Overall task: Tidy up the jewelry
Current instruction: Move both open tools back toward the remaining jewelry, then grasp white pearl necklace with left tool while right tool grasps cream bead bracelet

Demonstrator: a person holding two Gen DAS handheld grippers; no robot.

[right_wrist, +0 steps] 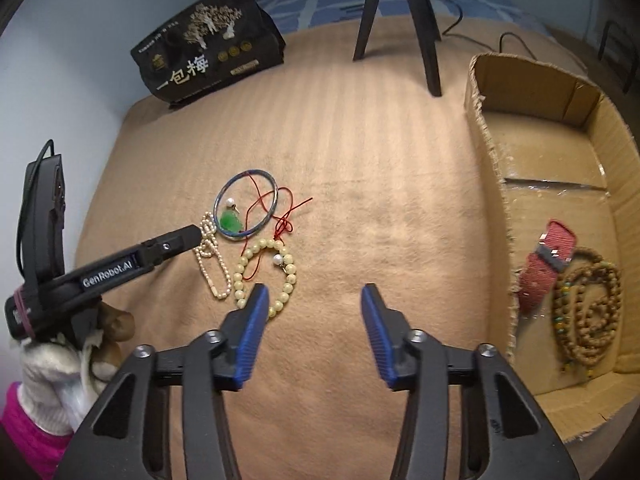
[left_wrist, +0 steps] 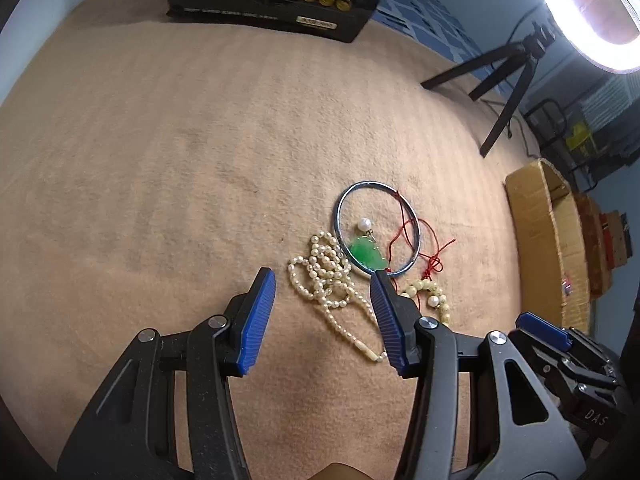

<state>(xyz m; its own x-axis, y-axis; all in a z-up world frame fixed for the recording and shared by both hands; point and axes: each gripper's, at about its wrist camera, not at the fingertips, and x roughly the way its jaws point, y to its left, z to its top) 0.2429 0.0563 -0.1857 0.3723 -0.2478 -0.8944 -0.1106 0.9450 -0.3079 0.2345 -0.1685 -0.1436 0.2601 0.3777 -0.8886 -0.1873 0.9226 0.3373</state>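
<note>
Currently both tools are low over the tan blanket (right_wrist: 360, 152), fingers pointing forward and down.

Left gripper (left_wrist: 323, 292): jaws spread wide, holding nothing. The pearl necklace (left_wrist: 324, 272) lies between its blue pads (left_wrist: 260, 316); contact with either pad cannot be judged. In the right wrist view this tool comes in from the left at a shallow angle, its tip beside the pearls, held by a hand in a white glove (right_wrist: 52, 364) with a pink cuff.

Right gripper (right_wrist: 312, 300): jaws spread wide, holding nothing, bare blanket between the pads. Its left pad overlaps the edge of the pale green bead bracelet (right_wrist: 266, 276).

Loose jewelry cluster: blue-rimmed bangle (right_wrist: 247, 210) flat on the blanket, green pendant (right_wrist: 231, 221) and a small pearl inside the ring, red cord (right_wrist: 280, 216) crossing it and trailing right.

Cardboard box (right_wrist: 492, 184) is to the right, well apart from the cluster. Inside: red watch strap (right_wrist: 542, 268) and coiled brown bead strand (right_wrist: 588, 308), touching.

Black snack bag (right_wrist: 208, 48) at far edge; tripod leg (right_wrist: 428, 36) stands nearby.
</note>
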